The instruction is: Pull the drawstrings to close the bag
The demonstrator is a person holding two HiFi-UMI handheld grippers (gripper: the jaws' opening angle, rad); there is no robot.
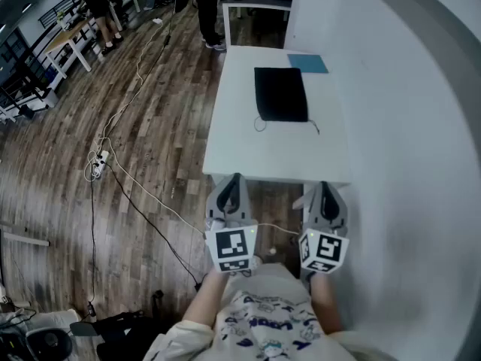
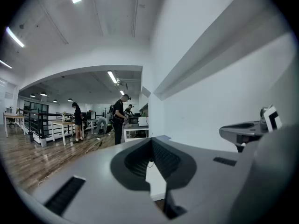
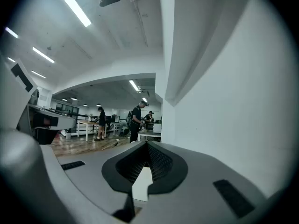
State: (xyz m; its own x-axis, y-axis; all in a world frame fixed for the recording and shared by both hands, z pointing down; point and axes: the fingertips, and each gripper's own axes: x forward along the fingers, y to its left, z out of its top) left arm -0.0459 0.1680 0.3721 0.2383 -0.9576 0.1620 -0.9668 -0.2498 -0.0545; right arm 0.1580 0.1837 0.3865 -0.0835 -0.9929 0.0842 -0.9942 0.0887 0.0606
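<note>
A flat black drawstring bag lies on the far half of a white table. Its two thin cords trail off the near edge, one at the left and one at the right. My left gripper and right gripper hover side by side at the table's near edge, well short of the bag. Both are shut with nothing between the jaws. In the left gripper view the left gripper points along the white tabletop. The right gripper does likewise in the right gripper view.
A blue pad lies at the table's far end beyond the bag. A white wall runs along the right. Cables and a power strip cross the wooden floor at the left. People stand at desks farther back.
</note>
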